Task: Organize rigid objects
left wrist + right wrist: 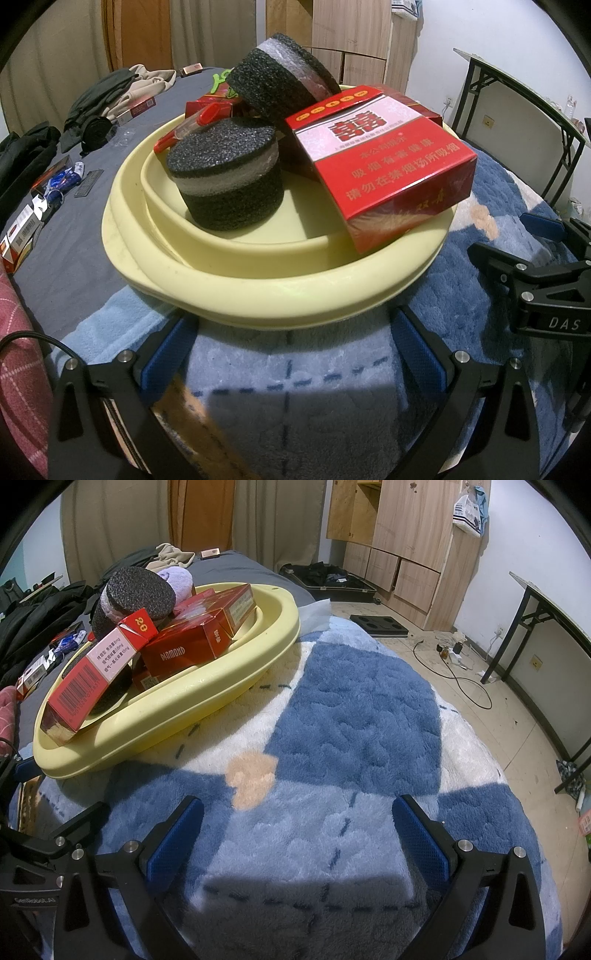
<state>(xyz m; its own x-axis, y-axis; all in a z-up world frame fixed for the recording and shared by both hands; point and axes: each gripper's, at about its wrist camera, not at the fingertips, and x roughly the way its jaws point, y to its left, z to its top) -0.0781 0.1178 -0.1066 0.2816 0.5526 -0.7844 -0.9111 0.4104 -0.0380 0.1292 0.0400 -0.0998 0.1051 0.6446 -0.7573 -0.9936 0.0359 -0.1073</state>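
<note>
A pale yellow basin (258,284) (207,698) sits on a blue and white fleece blanket (354,709). It holds two black foam cylinders (229,181) (284,77), a large red carton (388,155) (92,675) leaning over the rim, a red "DIAMOND" box (184,651) and a red-capped pen (192,123). My left gripper (291,343) is open just in front of the basin's near rim, with nothing between its fingers. My right gripper (297,827) is open over bare blanket, to the right of the basin. The right gripper's body (535,288) shows at the left wrist view's right edge.
Small boxes and clutter (44,192) lie on the grey sheet left of the basin, with dark clothes (103,99) behind. A folding table (546,635) stands at the right wall. Cables (461,664) and a black tray (376,622) lie on the floor by wooden cabinets (399,535).
</note>
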